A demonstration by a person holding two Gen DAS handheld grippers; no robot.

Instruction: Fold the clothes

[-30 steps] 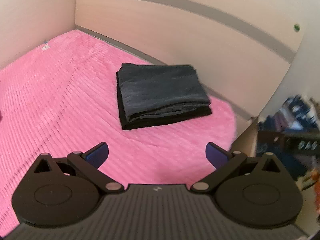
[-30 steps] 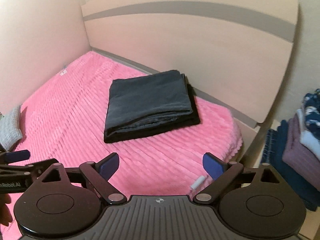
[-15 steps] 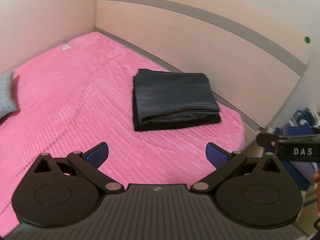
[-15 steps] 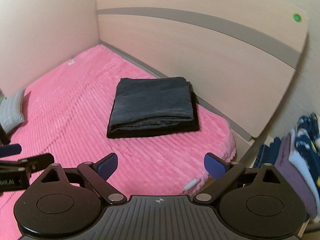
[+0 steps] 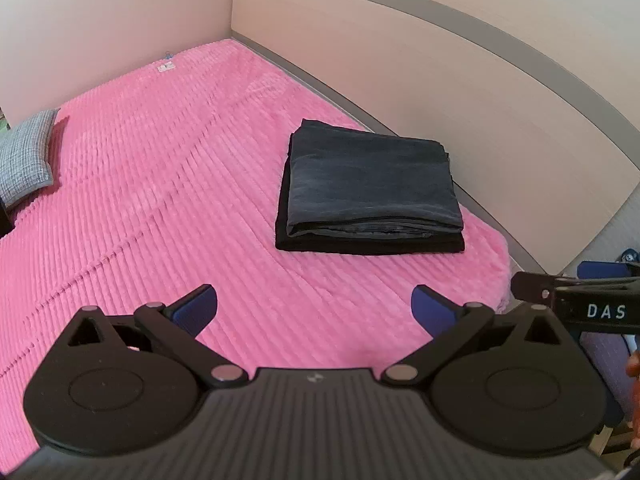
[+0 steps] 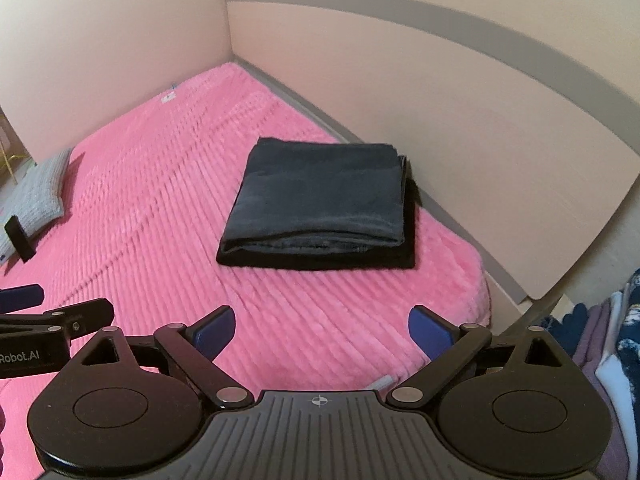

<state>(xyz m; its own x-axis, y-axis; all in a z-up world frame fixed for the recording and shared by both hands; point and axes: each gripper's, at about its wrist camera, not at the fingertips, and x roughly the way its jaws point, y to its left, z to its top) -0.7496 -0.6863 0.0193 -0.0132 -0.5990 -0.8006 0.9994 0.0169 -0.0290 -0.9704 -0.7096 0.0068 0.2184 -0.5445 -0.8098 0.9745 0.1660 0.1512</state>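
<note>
Folded dark clothes [image 5: 370, 184] stacked near headboard [image 5: 500, 92] — out of the way (both grippers' jaws open, empty).

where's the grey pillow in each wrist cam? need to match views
Left wrist: grey pillow at the far left edge, mid-height, on the pink bedspread.
Right wrist: grey pillow at the left edge, a little lower, partly behind a small black object.
Shared landmark: the folded dark clothes, right of centre by the headboard in both.
</note>
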